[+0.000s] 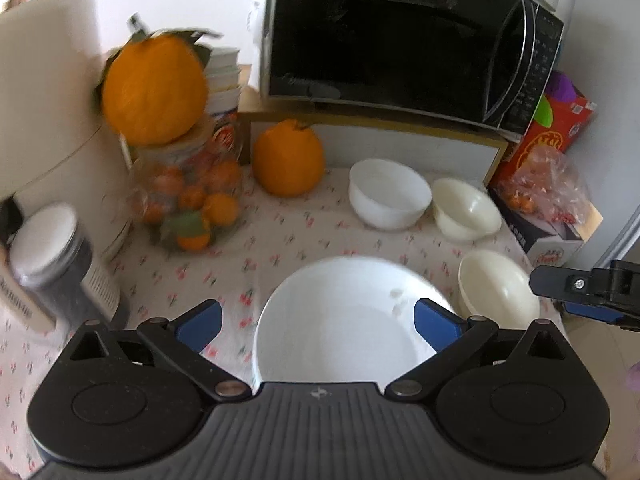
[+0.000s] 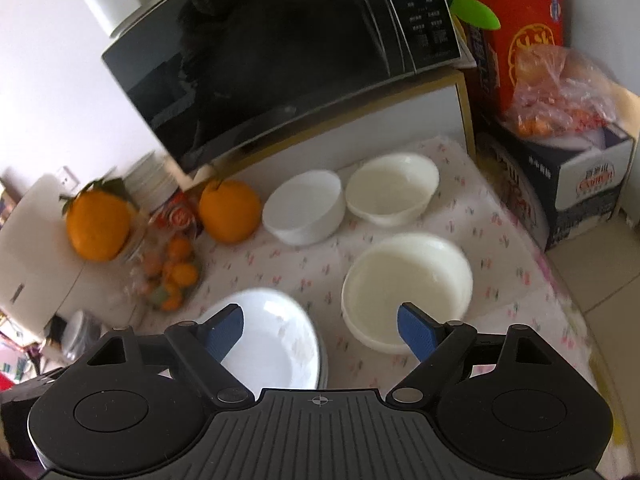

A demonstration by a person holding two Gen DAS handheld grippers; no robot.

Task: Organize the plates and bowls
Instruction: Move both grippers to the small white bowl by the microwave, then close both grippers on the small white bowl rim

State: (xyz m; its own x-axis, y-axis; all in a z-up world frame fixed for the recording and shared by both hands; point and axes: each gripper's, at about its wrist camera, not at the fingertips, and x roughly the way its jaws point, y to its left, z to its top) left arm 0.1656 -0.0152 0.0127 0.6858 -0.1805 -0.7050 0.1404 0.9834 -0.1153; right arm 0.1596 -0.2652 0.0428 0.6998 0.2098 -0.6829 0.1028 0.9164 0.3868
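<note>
A white plate (image 1: 344, 320) lies on the flowered tablecloth, right under my open left gripper (image 1: 318, 326); it also shows in the right wrist view (image 2: 276, 340). A cream bowl (image 1: 496, 288) sits to its right, seen close in the right wrist view (image 2: 408, 284) just ahead of my open, empty right gripper (image 2: 320, 332). The right gripper (image 1: 592, 292) shows at the right edge of the left wrist view. Further back stand a white bowl (image 1: 386, 194) (image 2: 304, 212) and another cream bowl (image 1: 466, 212) (image 2: 394, 188).
A black microwave (image 1: 400, 40) stands on a low shelf at the back. Two big oranges (image 1: 288, 158), a bag of small oranges (image 1: 192, 200), a dark jar (image 1: 52, 264) and a white appliance (image 1: 48, 100) fill the left. Boxes (image 2: 568, 184) stand right.
</note>
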